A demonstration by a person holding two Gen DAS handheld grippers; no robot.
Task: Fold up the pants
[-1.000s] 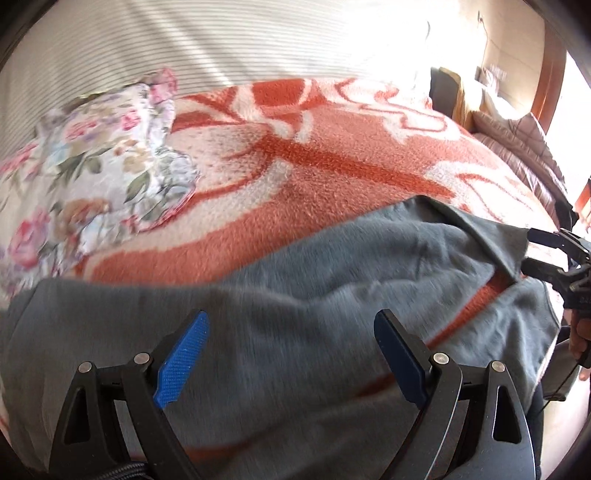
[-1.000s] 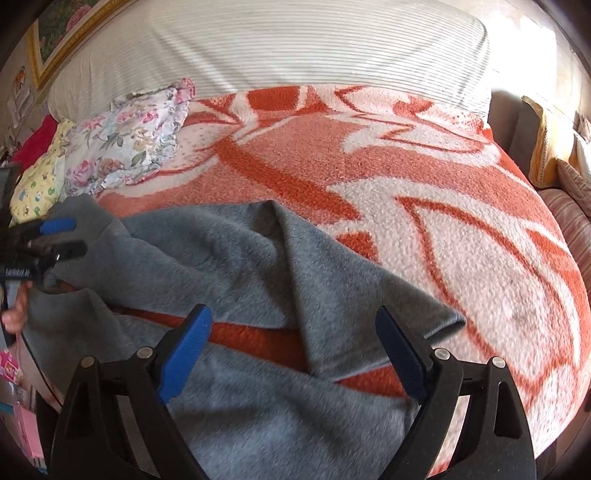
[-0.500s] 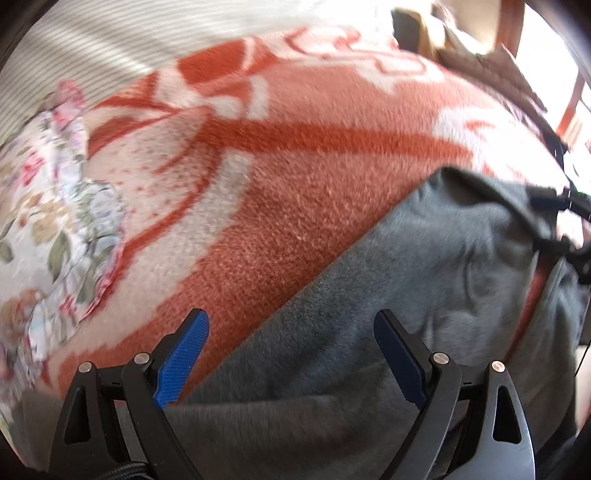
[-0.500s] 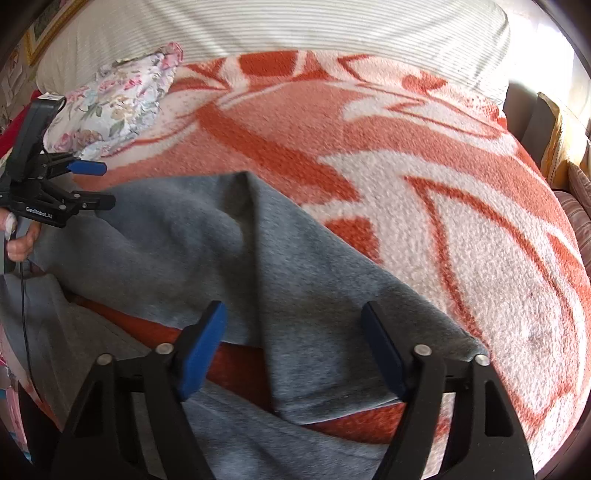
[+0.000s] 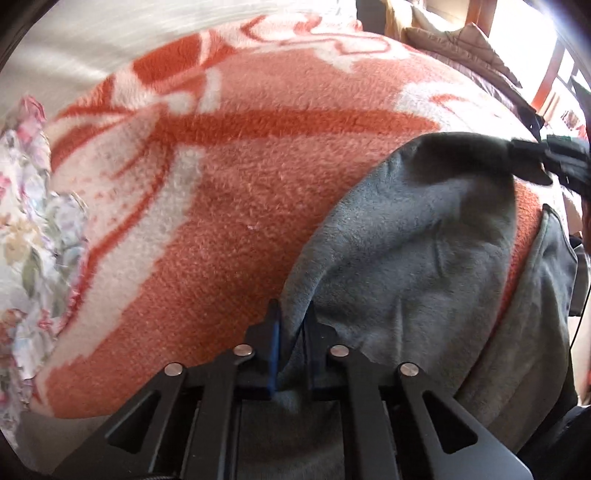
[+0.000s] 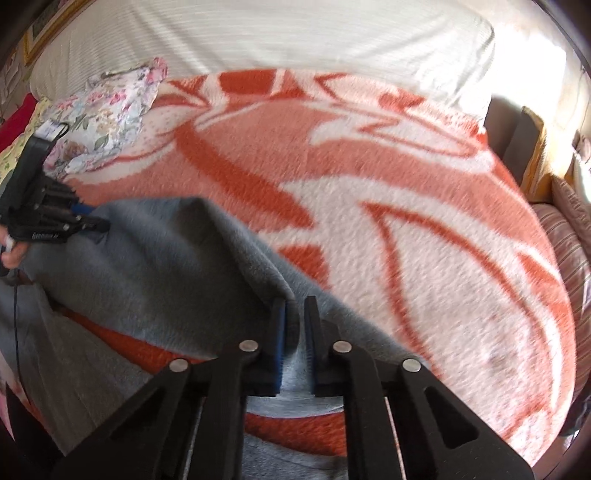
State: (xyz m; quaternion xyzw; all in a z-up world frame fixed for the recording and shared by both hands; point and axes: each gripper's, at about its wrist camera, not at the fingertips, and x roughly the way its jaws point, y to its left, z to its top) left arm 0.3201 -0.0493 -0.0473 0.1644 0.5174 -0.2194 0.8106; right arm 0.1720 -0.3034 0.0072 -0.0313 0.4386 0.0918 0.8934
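Only one text shows: small pale letters on the side of the left tongs (image 6: 55, 221), seen from the right wrist view, too blurred to read.

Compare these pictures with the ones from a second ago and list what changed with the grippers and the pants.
Both grippers have just been closing, from wide open onto cloth. The left gripper now pinches the edge of the grey pants; the right gripper pinches the raised fold of the same leg. The left view also swung along the orange blanket toward that edge. The floral cloth and the striped cover stayed put.
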